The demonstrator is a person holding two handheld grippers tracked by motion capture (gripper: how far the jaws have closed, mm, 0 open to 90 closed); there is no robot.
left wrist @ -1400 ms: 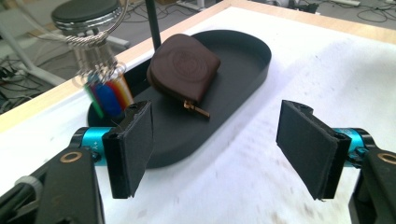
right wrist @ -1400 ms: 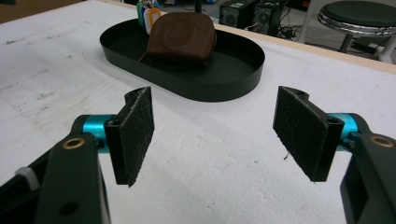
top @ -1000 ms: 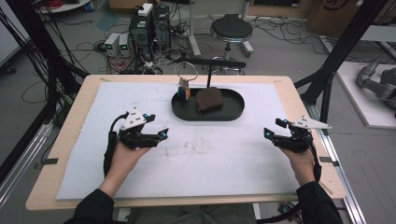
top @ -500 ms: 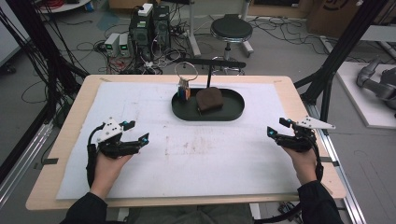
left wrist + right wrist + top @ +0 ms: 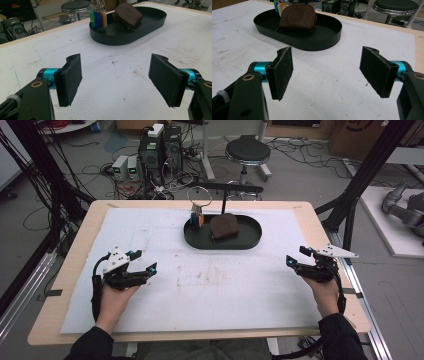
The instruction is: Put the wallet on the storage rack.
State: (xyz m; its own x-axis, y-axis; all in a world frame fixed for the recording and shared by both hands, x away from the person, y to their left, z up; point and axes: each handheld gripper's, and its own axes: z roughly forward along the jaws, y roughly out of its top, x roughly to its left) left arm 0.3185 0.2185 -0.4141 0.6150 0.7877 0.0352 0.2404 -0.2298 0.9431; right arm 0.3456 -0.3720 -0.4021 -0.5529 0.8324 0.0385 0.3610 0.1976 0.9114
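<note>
The brown pouch (image 5: 298,20) hides most of the coloured key tags (image 5: 278,5) in the right gripper view. In the left gripper view, the top edge cuts off the key ring (image 5: 98,3). Tag markings are too small to read.

1. A wooden table (image 5: 70,265) stands in the middle, covered by a stained white sheet (image 5: 210,285).
2. Beyond its far edge sits a round black stool (image 5: 247,151) on a grey floor (image 5: 300,180).
3. Black cables (image 5: 50,175) sprawl across that floor near computer towers (image 5: 161,145).
4. Black frame struts (image 5: 367,170) rise at the right.
5. A white platform (image 5: 395,230) lies at the right edge.
</note>
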